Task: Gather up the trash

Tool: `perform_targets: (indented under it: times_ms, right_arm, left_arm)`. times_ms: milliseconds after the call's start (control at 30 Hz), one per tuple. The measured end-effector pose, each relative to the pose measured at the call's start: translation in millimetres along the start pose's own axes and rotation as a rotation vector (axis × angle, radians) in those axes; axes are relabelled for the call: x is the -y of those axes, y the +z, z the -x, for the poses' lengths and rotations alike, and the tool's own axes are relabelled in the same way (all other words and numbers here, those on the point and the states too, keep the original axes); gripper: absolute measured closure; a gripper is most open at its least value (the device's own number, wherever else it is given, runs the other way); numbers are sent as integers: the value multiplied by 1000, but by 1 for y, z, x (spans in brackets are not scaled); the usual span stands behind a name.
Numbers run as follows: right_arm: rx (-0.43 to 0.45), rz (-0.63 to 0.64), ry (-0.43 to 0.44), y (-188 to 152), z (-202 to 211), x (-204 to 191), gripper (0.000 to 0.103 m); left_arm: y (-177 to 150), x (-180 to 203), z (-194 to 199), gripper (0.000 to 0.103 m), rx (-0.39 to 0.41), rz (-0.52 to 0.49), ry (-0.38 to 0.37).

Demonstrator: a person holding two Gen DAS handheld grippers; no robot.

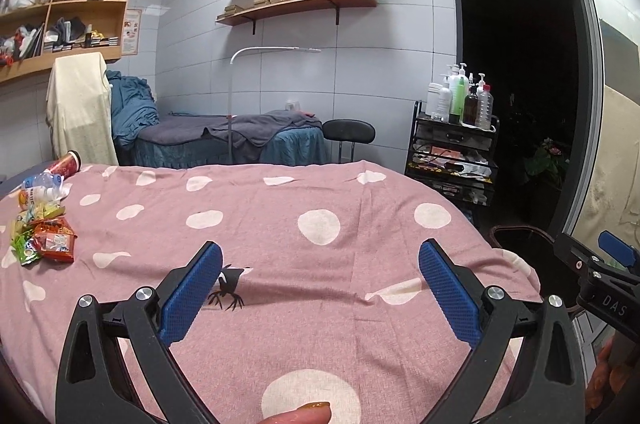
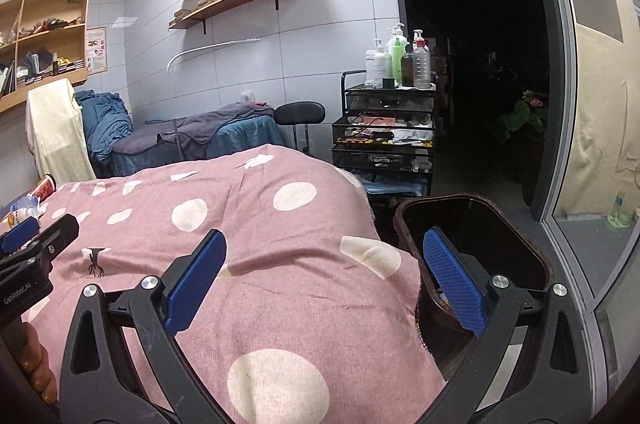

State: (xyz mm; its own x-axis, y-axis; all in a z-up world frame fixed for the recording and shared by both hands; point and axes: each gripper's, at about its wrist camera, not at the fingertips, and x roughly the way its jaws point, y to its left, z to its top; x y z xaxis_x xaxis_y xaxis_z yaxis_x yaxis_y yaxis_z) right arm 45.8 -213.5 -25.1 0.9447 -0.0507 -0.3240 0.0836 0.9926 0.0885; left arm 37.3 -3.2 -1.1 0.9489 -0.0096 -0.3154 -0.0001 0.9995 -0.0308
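A pile of trash [image 1: 42, 220] lies at the far left of the pink spotted bed [image 1: 280, 224]: snack wrappers, a crushed plastic bottle and a red paper cup [image 1: 66, 164]. My left gripper [image 1: 320, 264] is open and empty over the middle of the bed, well right of the pile. My right gripper [image 2: 324, 256] is open and empty over the bed's right edge, its right finger above a dark brown trash bin [image 2: 532, 244] on the floor. The cup and bottle also show in the right wrist view [image 2: 42, 188].
A black trolley [image 2: 384, 144] with bottles on top stands behind the bin. A second bed with grey and blue covers [image 1: 240, 132], a black stool [image 1: 348, 130] and a floor lamp [image 1: 236, 72] stand at the back. A dark doorway [image 2: 472, 44] is at the right.
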Motion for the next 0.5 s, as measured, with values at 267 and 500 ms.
perform_targets:
  times_ms: [267,500]
  right_arm:
    - [11,-26,-5,0,4,6,6]
    - [13,-31,-10,2,6,9,6]
  left_arm:
    - [1,1,2,5,8,-4,-8]
    - [0,2,4,5,11,-4,-13]
